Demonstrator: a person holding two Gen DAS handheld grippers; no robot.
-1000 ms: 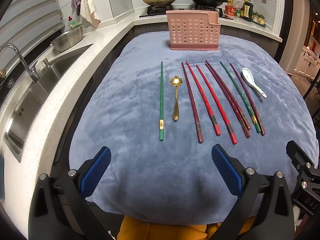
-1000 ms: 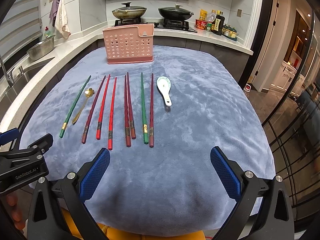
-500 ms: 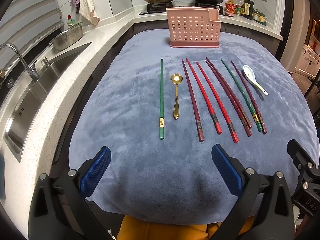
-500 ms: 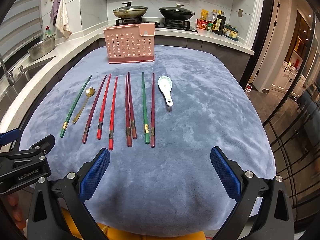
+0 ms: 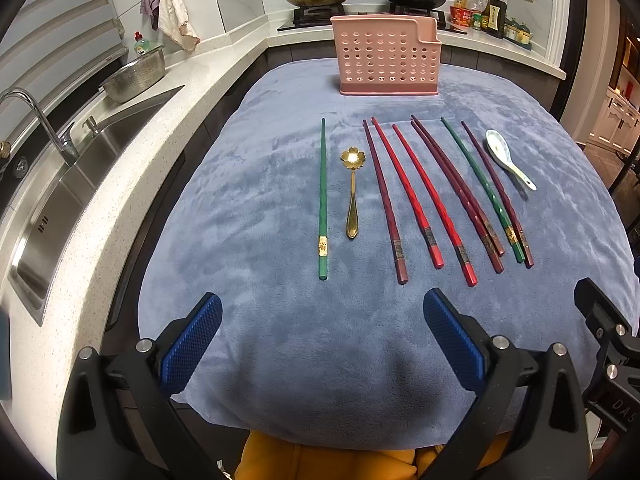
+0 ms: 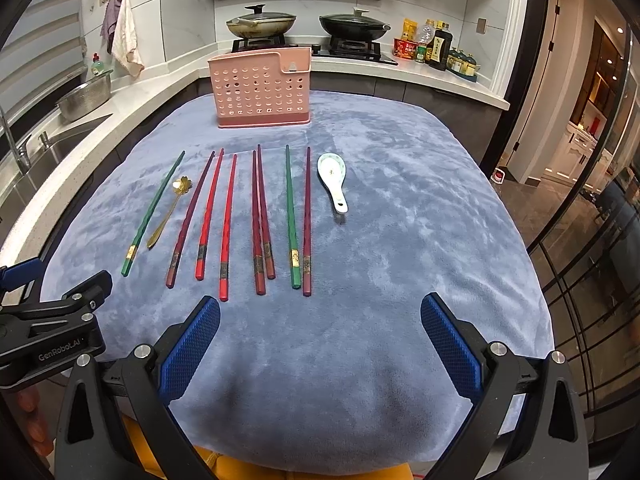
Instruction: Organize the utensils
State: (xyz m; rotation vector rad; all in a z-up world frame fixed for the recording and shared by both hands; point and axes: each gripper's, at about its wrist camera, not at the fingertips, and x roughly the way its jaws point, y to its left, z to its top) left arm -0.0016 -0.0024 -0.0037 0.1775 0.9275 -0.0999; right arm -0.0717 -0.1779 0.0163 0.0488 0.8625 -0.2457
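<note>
Several chopsticks lie side by side on the blue-grey cloth: a green one at the left, red and maroon ones in the middle, another green one at the right. A gold flower spoon lies beside the left green chopstick. A white ceramic spoon lies at the right. A pink perforated utensil holder stands at the far edge. My left gripper is open and empty over the near edge. My right gripper is open and empty, near the chopstick ends.
A steel sink and tap lie along the left counter, with a metal colander. Two lidded pans sit on the stove behind the holder, bottles to its right. The left gripper's body shows at the right wrist view's left edge.
Both grippers have edged slightly forward towards the utensils and stay open. Nothing on the cloth has moved.
</note>
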